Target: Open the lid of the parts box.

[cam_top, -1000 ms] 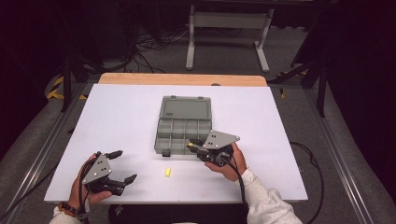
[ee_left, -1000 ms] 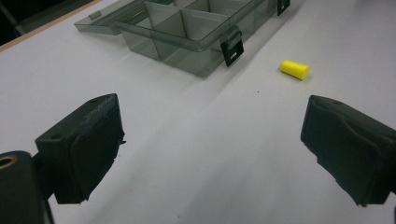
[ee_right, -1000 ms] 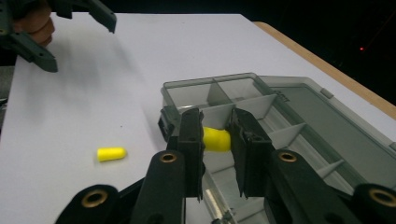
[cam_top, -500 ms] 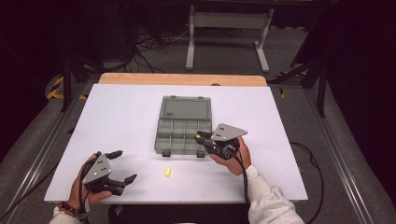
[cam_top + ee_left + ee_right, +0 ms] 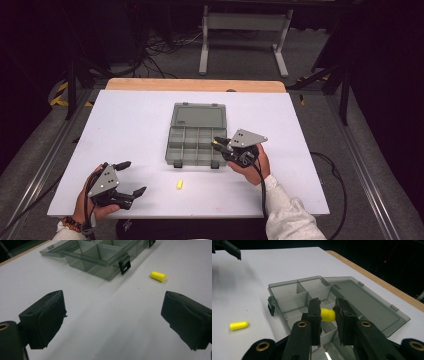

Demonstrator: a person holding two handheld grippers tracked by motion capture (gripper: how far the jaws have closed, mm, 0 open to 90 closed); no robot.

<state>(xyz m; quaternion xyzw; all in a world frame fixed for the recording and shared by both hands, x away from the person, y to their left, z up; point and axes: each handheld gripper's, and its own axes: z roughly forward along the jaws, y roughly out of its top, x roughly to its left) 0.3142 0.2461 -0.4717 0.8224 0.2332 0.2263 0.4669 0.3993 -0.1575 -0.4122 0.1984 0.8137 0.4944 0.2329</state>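
1. High view. A white rectangular tabletop (image 5: pixel 125 130) with a pale wooden strip along its far edge stands on a grey carpeted floor in a dark room; black cables and a grey metal stand lie beyond it, and metal rails run down both sides. At the middle of the table sits a smoky translucent plastic compartment box (image 5: pixel 196 135), its lid laid open toward the far edge. The right gripper (image 5: pixel 218 144) hovers over the near-right compartments. A loose yellow foam earplug (image 5: pixel 179 184) lies on bare table just in front of the box. The left gripper (image 5: pixel 131 177) rests near the near-left corner, well apart from the box.

2. Left gripper view. Two black jaws stand wide apart, nothing between them, above white table. The loose earplug (image 5: pixel 158 276) lies ahead to the right, beside the box's black latch (image 5: pixel 124 263).

3. Right gripper view. The black jaws are clamped on a second yellow foam earplug (image 5: pixel 327 314), held crosswise above the box's divided compartments (image 5: pixel 294 298). The loose earplug (image 5: pixel 239 325) lies on the table to the left, outside the box wall.
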